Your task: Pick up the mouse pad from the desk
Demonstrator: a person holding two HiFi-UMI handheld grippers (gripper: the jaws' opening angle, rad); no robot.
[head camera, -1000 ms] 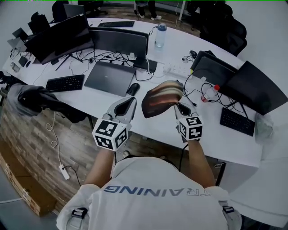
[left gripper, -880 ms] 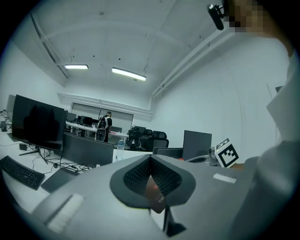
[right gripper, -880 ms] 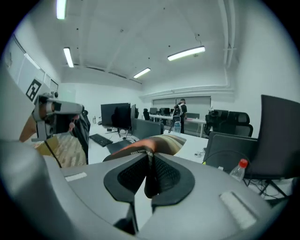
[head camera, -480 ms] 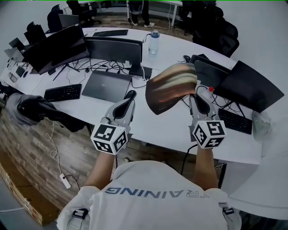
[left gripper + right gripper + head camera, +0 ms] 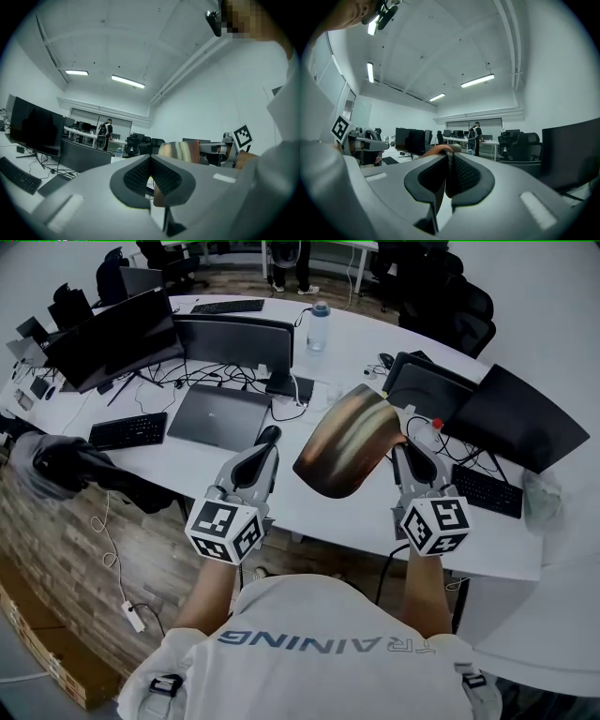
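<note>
Nearest you: left gripper (image 5: 262, 456) over the table's front edge, its fingers (image 5: 135, 177) closed flat on each other, nothing in them. Right gripper (image 5: 405, 450) is alongside, level, with its fingers (image 5: 465, 176) pinched on the right edge of the mouse pad (image 5: 345, 439).

The pad is clear of the table (image 5: 319, 510), up in the air between your two grippers. It hangs off the right one and curls down to the left. Head view shows a brown, banded face.

Just past the left gripper's tip there's a black mouse (image 5: 270, 434) on the table. Behind it is a closed laptop (image 5: 223, 413), with a keyboard (image 5: 129, 430) to its left.

On the right are a red-capped bottle (image 5: 430, 432) and a second keyboard (image 5: 486, 491). Further back are monitors (image 5: 236, 341) and a water bottle (image 5: 319, 326).

At the far end of the room a person (image 5: 476, 136) stands at another table.
</note>
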